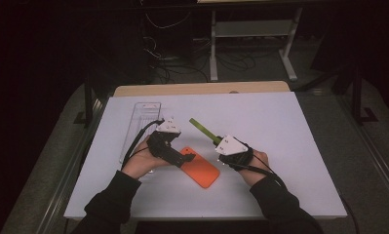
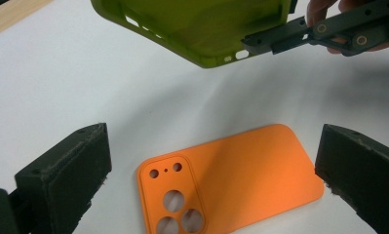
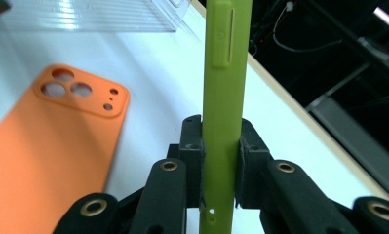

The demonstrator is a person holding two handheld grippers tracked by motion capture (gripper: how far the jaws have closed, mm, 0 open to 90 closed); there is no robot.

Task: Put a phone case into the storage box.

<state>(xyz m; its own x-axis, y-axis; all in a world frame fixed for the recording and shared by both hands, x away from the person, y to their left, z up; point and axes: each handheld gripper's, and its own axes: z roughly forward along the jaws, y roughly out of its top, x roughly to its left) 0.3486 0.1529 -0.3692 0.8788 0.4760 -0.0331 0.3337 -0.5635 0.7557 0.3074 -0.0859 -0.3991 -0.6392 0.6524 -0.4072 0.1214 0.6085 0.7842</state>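
Two phone cases occupy the white desk: the orange case lies flat near centre between the left gripper's released fingers, while the right gripper clenches the light, bendy green case edge-on, aloft just right.

Orange phone case, plain matte, w/ round camera cutouts showing the white beneath; same orange in both gripper views. Second phone case is olive/lime green, plain, darker green in its shaded inside. Table top white, no pattern; light wood strip along its far edge. Tray clear plastic w/ faint ribbed lines. Left gripper and right gripper black, brass-coloured rivets on the right one's arms, each w/ pale grey top plate. Sleeves black. Room behind v. dark; white desk legs.
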